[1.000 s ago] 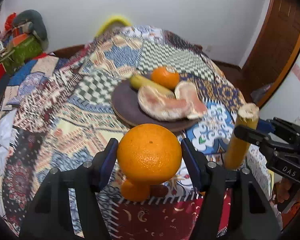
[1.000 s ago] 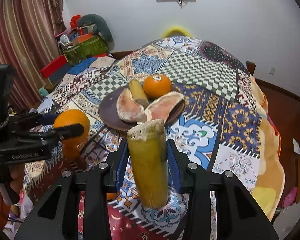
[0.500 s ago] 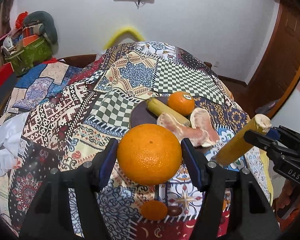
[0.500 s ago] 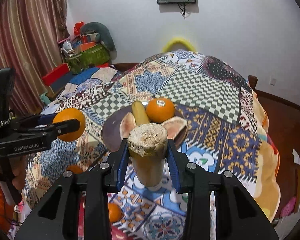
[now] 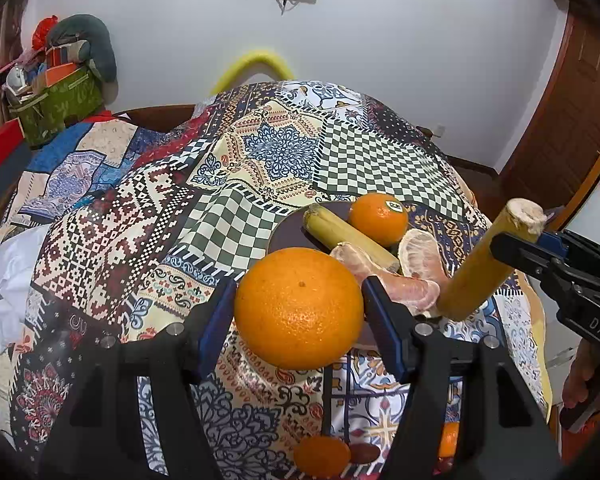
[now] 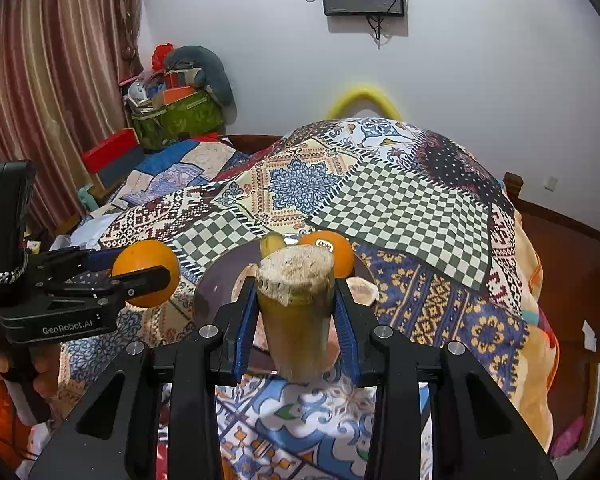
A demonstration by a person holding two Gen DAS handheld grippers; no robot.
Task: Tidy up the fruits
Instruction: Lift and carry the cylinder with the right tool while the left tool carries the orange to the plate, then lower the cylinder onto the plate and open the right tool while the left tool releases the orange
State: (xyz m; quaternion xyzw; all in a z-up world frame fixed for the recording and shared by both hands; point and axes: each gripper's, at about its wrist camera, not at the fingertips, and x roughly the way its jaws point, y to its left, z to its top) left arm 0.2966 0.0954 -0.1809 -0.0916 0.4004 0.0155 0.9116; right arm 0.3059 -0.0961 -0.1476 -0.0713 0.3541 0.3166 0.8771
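Moved up toward the plate (image 5: 288,228) since the earlier frames, both tools with fruit aloft; plate now sits just beyond them. Left view: left tool (image 5: 300,312) clamped on the big orange (image 5: 299,308), over the cloth near-left of the plate, which already carries an orange, cane, pomelo pieces. Best lowered onto the bare left part, then released. Right view: right tool (image 6: 296,312) clamped on the cane (image 6: 296,304), upright over the plate's near edge. Best laid flat beside the other cane, clear of the pomelo.
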